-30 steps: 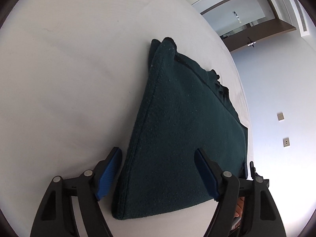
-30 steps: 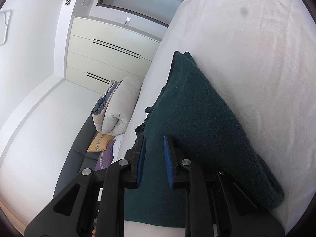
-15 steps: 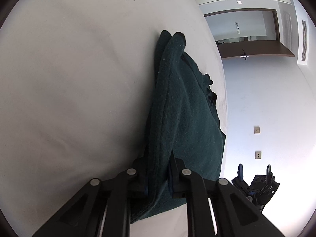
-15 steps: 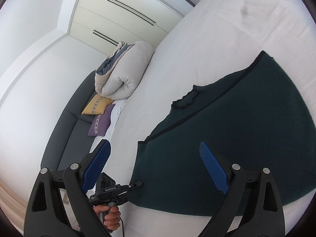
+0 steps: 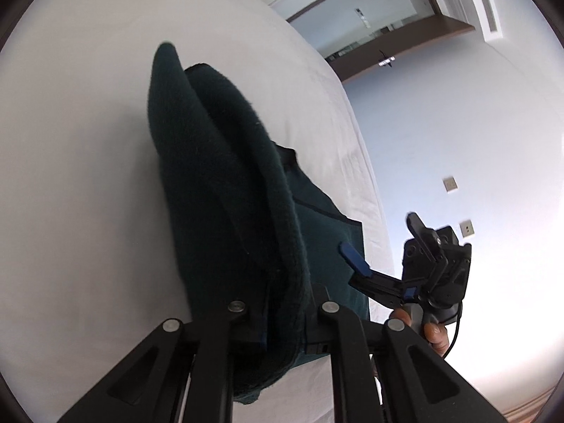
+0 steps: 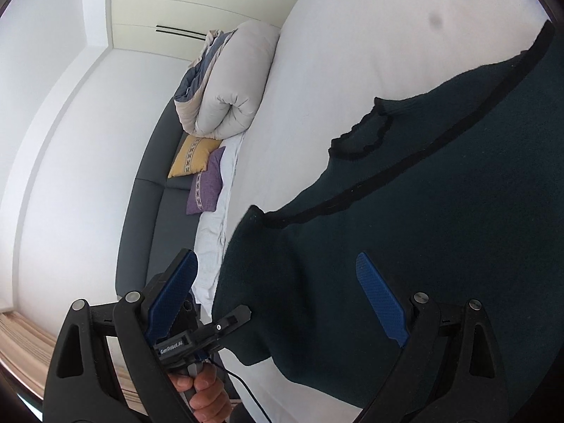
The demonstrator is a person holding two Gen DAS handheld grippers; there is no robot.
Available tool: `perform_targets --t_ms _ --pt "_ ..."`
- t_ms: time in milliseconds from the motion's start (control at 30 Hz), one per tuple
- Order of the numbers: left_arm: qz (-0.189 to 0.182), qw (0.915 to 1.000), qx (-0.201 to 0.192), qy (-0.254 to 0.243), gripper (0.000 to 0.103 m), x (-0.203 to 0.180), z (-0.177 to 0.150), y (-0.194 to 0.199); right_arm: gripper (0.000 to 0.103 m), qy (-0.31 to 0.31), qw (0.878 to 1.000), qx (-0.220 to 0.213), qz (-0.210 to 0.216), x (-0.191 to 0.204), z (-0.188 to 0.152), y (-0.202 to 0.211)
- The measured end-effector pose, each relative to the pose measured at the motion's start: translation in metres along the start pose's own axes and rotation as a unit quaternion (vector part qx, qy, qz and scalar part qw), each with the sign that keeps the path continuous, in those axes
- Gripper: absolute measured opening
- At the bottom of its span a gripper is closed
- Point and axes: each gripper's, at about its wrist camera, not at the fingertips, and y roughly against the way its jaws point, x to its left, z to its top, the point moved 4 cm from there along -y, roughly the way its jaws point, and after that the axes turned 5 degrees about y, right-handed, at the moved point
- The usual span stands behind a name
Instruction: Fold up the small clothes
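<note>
Change since earlier: one second ago the left gripper (image 5: 282, 303) was spread beside the folded edge and the right gripper (image 6: 278, 303) was nearly closed on the cloth; now the roles are swapped, and the pinched edge is raised higher off the bed (image 5: 77, 176) than half a second ago.
Left jaws: clenched on a thick doubled edge of the dark green garment (image 5: 225, 190), seen at 6 o'clock in the left wrist view.
Right jaws: released and spread wide, nothing between the blue pads (image 6: 380, 303); the gripper is held over the near part of the cloth.
Garment position: laid on the white bed, one side lifted into a ridge running toward 11 o'clock, the rest spread flat toward 3 o'clock in the right wrist view.
Handling: judged soft, fleecy and light, limp rather than stiff; sagging is expected wherever it is unsupported, while slipping seems unlikely given the fuzzy surface.
Where to hold: the black-trimmed border (image 6: 352, 201) and its corners are judged best, since layers are gathered firmly there.
Background: a rolled duvet (image 6: 232, 81) and two cushions (image 6: 201, 172) are seen at 10 o'clock.
</note>
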Motion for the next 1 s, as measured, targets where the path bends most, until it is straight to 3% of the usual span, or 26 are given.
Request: perform_targets --t_ms 100,233,333,400,467,600,767,800,833,900,1000 --pt "-0.003 0.999 0.027 -0.036 0.011 -0.042 -0.015 -0.049 0.093 -0.019 0.999 0.014 0.022 -0.015 0.01 0.008" --pt "-0.042 0.9944 0.072 -0.066 0.013 -0.082 -0.049 -0.114 0.093 -0.059 0.998 0.007 0.033 -0.05 0.019 0.029" --pt "-0.053 0.992 0.102 -0.052 0.03 -0.083 -0.07 -0.141 0.093 -0.095 0.995 -0.002 0.032 -0.076 0.019 0.045" --pt "-0.079 0.991 0.094 -0.053 0.051 -0.083 -0.074 -0.129 0.091 -0.097 0.995 0.001 0.037 -0.083 0.017 0.051" --pt "-0.074 0.9921 0.06 -0.082 0.061 -0.085 -0.073 -0.103 0.091 -0.088 0.996 0.007 0.029 -0.082 0.018 0.053" --pt "-0.04 0.9915 0.01 -0.123 0.062 -0.071 -0.064 -0.06 0.09 -0.047 0.998 0.037 -0.036 -0.074 0.019 0.049" --pt "-0.022 0.9964 0.006 -0.082 0.061 -0.029 -0.056 -0.048 0.071 0.012 0.987 0.08 -0.14 -0.059 0.004 0.033" --pt "-0.022 0.9966 0.006 -0.079 0.061 -0.027 -0.055 -0.05 0.058 0.028 0.983 0.088 -0.161 -0.056 0.001 0.031" --pt "-0.02 0.9967 0.008 -0.079 0.061 -0.025 -0.055 -0.052 0.038 0.042 0.977 0.098 -0.185 -0.055 -0.002 0.027" --pt "-0.016 0.9964 0.011 -0.082 0.061 -0.023 -0.056 -0.056 0.018 0.055 0.967 0.108 -0.225 -0.056 -0.006 0.026" --pt "-0.019 0.9957 0.013 -0.089 0.061 -0.032 -0.063 -0.064 0.013 0.06 0.967 0.08 -0.234 -0.054 -0.004 0.044"
